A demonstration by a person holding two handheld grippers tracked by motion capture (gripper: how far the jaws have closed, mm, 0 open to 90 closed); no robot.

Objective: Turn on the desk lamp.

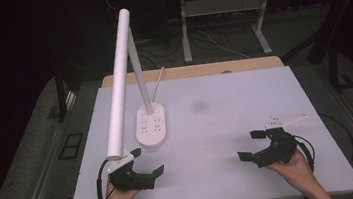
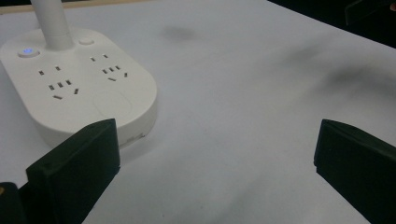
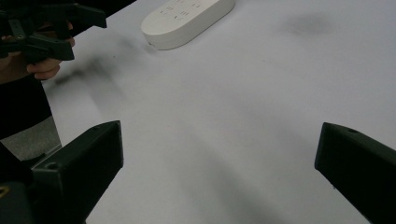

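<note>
Your two hands sat nearest the camera at the bottom edge of the high view, each carrying a gripper low over the near part of the table (image 1: 227, 119), and neither one had anything in it.

Biggest thing on that pale tabletop was the desk lamp (image 1: 119, 81): a long white tube head leaning down toward you on a slimmer white stem. It stood on its oval base (image 1: 151, 126), which doubles as a power strip with two groups of sockets on top, and a white cord ran off the back of it. In the left gripper view a small blue light glowed on a button (image 2: 28, 51) beside the stem, with a second plain button (image 2: 86, 41) on the other side.

Your left gripper (image 1: 144, 163) hovered just beside the base, under the low end of the tube, jaws spread wide and empty; one jaw was near the base's rim, though I could not tell whether it touched. Your right gripper (image 1: 254, 145) hung well apart, over bare table on the right, jaws likewise released with nothing between them.

By my reading, the work on the lamp had not really begun at this point: no grip, no contact I could confirm. The approach on the left looked nearly made; whatever pressing, gripping or adjusting you meant was all yet to do.
</note>
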